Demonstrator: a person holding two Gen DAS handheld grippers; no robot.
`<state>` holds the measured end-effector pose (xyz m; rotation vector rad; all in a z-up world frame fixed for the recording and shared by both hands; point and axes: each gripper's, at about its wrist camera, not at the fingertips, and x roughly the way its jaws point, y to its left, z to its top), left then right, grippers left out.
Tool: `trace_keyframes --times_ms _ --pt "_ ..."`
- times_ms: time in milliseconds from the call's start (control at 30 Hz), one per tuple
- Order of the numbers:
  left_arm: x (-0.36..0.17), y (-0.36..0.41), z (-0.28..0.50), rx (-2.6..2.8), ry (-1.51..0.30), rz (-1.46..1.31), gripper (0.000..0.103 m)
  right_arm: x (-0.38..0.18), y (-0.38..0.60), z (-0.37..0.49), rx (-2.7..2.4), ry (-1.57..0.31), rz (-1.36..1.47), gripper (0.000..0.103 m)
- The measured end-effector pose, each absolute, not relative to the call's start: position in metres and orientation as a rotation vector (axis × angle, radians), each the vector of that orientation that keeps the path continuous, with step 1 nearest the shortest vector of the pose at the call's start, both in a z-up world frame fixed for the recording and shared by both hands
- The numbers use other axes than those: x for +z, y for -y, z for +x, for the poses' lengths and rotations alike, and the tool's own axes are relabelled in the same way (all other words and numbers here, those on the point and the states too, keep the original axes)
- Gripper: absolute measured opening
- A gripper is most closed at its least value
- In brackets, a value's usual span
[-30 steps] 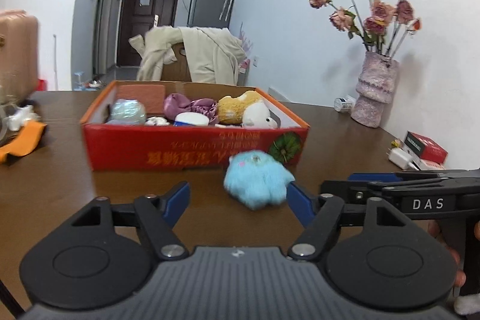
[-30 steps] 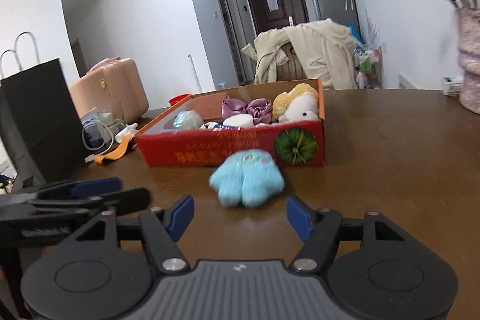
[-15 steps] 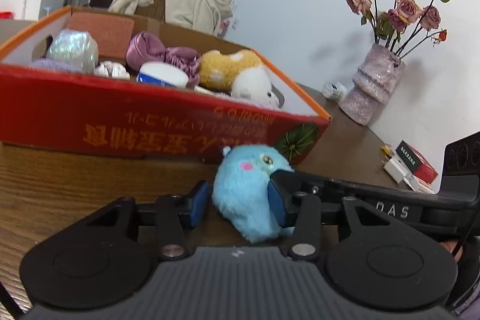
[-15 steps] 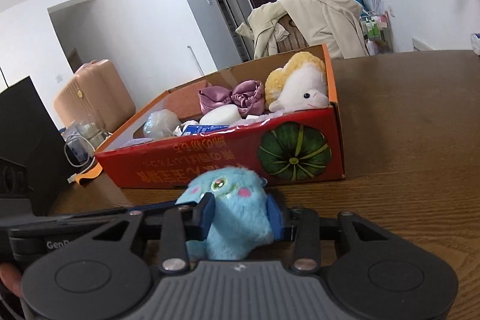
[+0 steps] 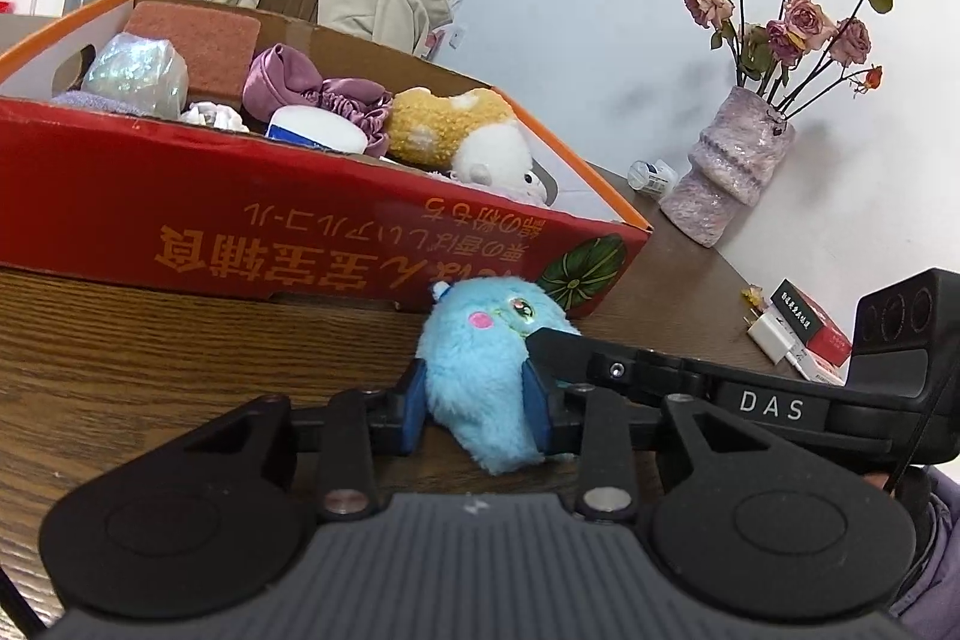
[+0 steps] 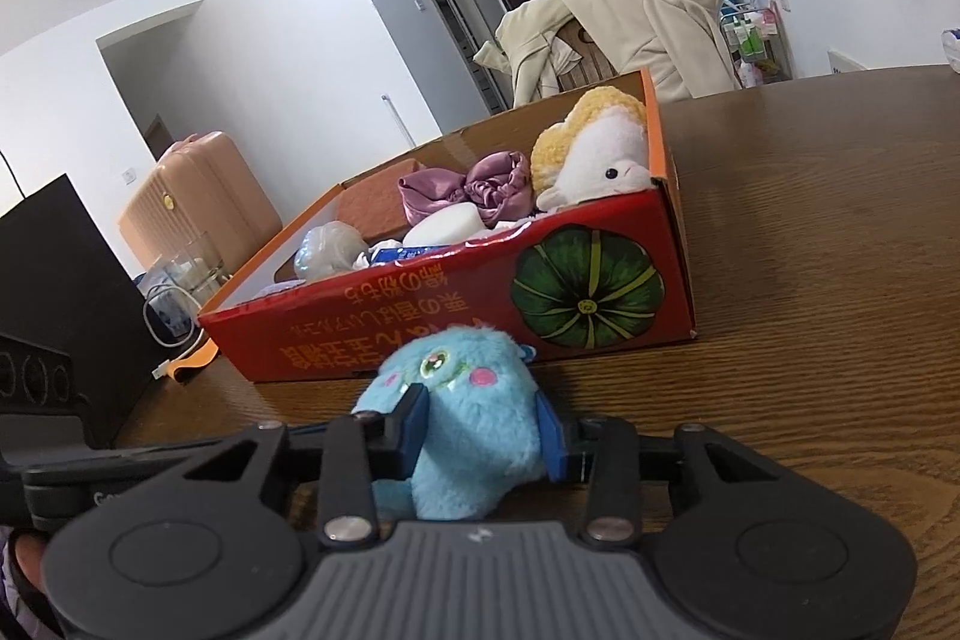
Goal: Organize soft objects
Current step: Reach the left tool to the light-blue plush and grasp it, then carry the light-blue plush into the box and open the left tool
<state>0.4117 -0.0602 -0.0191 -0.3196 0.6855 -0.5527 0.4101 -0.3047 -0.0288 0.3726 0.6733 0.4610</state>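
A fluffy blue monster toy [image 5: 480,370] sits on the brown table just in front of a red cardboard box [image 5: 180,226]. My left gripper [image 5: 474,409] is shut on it from one side. My right gripper [image 6: 480,430] is shut on the same blue toy [image 6: 474,418] from the other side. The red box [image 6: 480,316] holds a yellow and white plush [image 6: 600,154], a purple scrunchie [image 6: 474,187], a white pad [image 6: 444,226] and other soft things. The right gripper's body crosses the left wrist view at the right [image 5: 768,400].
A pink vase of dried roses [image 5: 732,172] stands at the back right, with a red packet [image 5: 810,328] and a white charger [image 5: 774,340] near it. A black bag [image 6: 54,292] and an orange strap [image 6: 192,364] lie left. A chair with a beige coat [image 6: 636,22] stands behind.
Both grippers moved forward to the blue toy and closed on it. The toy now stands upright with its face showing, close to the box front.
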Motion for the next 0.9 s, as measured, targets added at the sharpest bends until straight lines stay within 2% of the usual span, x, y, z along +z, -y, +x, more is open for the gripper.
trace_keyframes --times_ms 300,400,633,900 --pt "-0.011 0.063 0.399 -0.533 -0.656 -0.283 0.032 -0.021 0.3 0.4 0.468 -0.669 0.352 0.033" --pt "0.009 0.063 0.352 -0.541 -0.591 -0.207 0.032 0.002 0.291 0.357 0.472 -0.623 0.327 0.033" --pt "0.038 0.035 0.238 -0.525 -0.521 -0.223 0.032 0.033 0.267 0.254 0.519 -0.573 0.329 0.033" --pt "0.046 0.005 0.198 -0.46 -0.474 -0.257 0.032 0.047 0.232 0.231 0.573 -0.565 0.29 0.033"
